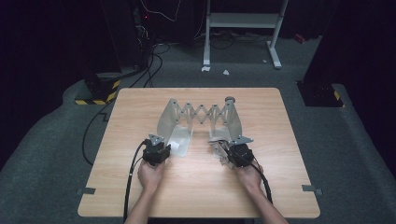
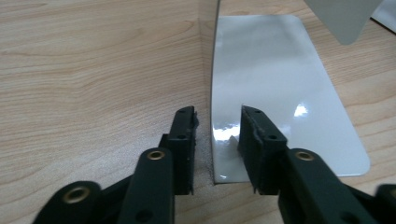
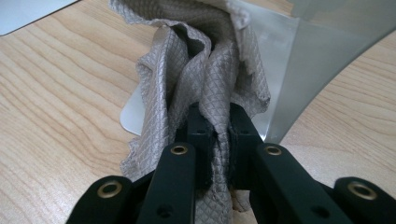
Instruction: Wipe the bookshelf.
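Observation:
A grey metal extendable rack with a scissor link stands mid-table, an L-shaped plate at each end. My left gripper sits at the left plate's near corner. In the left gripper view its jaws are open and straddle the thin upright wall, beside the glossy flat foot; the pads do not press on it. My right gripper is shut on a bunched beige quilted cloth, which lies against the right plate. From above, this cloth is at the right plate's foot by the right gripper.
The wooden table has bare room left, right and in front of the rack. Both forearms come in over the front edge. Beyond the table lie dark carpet, cables and a white stand.

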`<state>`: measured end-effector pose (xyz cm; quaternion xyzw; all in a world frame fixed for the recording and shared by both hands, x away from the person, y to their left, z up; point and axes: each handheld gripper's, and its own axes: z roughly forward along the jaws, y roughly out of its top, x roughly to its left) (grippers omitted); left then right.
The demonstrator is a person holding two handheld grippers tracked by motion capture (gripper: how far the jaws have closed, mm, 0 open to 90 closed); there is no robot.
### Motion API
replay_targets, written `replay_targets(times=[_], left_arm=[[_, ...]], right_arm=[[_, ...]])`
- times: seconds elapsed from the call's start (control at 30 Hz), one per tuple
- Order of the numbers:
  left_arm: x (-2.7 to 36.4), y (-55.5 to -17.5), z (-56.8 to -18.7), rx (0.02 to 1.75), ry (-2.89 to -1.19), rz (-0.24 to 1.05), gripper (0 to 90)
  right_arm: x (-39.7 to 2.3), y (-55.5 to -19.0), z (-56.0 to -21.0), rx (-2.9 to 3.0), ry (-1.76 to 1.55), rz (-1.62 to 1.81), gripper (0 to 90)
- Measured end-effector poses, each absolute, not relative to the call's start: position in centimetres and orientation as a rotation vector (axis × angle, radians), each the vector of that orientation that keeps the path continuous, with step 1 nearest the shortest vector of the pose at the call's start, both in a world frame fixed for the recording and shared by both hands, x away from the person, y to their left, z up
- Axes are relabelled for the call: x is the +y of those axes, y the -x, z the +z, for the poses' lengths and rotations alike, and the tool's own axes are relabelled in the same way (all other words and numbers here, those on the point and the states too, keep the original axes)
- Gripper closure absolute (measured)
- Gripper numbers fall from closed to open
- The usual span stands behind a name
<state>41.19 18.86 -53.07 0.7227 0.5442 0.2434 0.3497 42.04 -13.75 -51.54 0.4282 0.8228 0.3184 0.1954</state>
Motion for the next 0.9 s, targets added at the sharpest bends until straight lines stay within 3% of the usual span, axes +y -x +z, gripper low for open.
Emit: replay_targets(times=[0.1, 0.47, 0.9], left_arm=[[18.8, -41.2, -53.1, 1.398, -1.879, 0.629, 73.4], [19.0, -41.2, -53.1, 1.422, -1.859, 0.622, 80.6], [19.1, -41.2, -53.1, 1.427, -1.854, 0.618, 81.8]], right_arm=[[-13.3, -42.1, -51.3, 2.302, -1.207, 0.891, 82.8], [-10.0, -42.9, -51.2, 2.322, -1.192, 0.882, 82.8], [-12.9, -43.9, -51.4, 2.274, -1.262, 0.838, 82.8]])
